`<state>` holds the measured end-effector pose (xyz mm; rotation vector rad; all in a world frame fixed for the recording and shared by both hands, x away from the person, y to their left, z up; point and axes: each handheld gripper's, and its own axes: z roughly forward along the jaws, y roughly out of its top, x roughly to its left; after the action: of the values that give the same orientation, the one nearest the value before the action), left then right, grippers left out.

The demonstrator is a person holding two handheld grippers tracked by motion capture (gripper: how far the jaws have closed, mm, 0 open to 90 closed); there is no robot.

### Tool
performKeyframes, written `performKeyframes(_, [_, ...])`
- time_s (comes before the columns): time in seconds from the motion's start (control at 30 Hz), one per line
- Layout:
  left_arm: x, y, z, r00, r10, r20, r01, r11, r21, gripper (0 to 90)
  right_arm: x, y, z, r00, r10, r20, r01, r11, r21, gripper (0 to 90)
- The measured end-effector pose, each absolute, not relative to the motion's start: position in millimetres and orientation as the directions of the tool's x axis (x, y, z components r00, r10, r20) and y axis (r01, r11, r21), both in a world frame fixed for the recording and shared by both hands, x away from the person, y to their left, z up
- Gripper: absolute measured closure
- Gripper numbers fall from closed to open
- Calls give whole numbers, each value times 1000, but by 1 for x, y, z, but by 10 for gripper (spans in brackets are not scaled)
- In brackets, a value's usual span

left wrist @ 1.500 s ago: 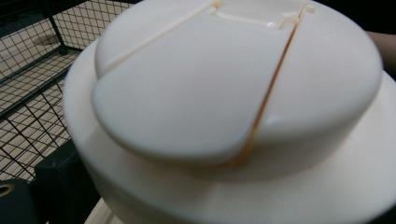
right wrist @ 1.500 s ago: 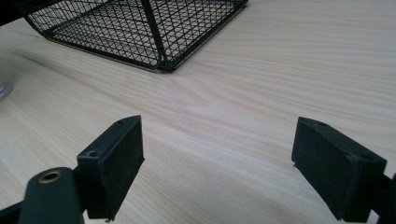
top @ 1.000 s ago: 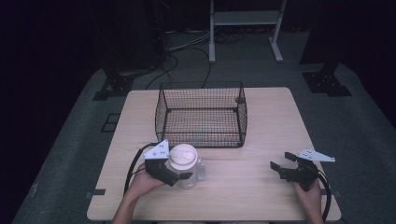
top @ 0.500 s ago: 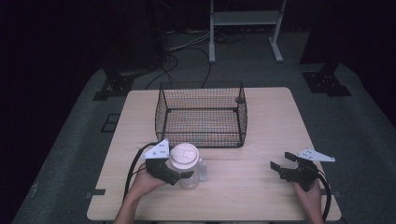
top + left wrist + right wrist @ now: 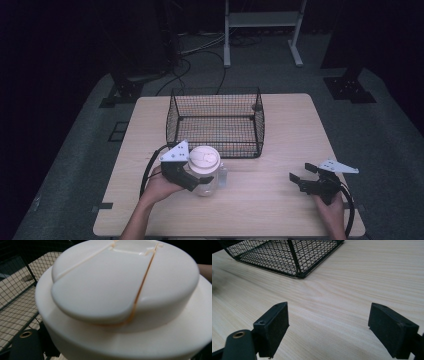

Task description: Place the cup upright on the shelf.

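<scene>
A clear jar with a wide cream-white lid (image 5: pixel 204 160) is held near the table's front left, just in front of the basket. My left gripper (image 5: pixel 201 183) is shut on the jar's body below the lid, with a hand behind it. In the left gripper view the lid (image 5: pixel 120 297) is very close and hides the jaws. My right gripper (image 5: pixel 299 179) rests at the front right, open, and its pads (image 5: pixel 274 327) stand wide apart over bare wood with nothing between them.
A black wire basket (image 5: pixel 215 91) stands at the middle of the light wooden table (image 5: pixel 280 205), behind the jar; its mesh (image 5: pixel 15 290) is at the left of the left gripper view and its corner (image 5: pixel 287 255) is ahead of the right gripper.
The left gripper and the jar have risen a little and shifted slightly toward the basket. The right gripper has stayed where it was.
</scene>
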<state>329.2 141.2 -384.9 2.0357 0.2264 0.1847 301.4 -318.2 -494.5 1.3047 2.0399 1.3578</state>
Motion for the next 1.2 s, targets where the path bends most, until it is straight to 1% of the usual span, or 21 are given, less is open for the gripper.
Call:
performKeyframes(0.13, [336,135,-375,968,249,44,79,-464,882,150,301,-318,-495,-506,843,182,494,110,862,157])
performKeyframes(0.43, [359,126,-356,961,278,5,125,-447,886,150,302,-318,-495,-507,842,182,492,110,864,157])
performKeyframes(1.0, [394,96,-321,956,290,42,109,-486,867,150,302,-319,-495,-507,842,184,491,106,865,157])
performKeyframes(1.13, [403,94,-314,952,304,43,117,-487,866,150,302,-318,-495,-510,841,180,491,113,864,157])
performKeyframes(1.2, [409,94,-311,951,309,28,131,-480,868,150,303,-318,-495,-511,841,176,489,116,864,158])
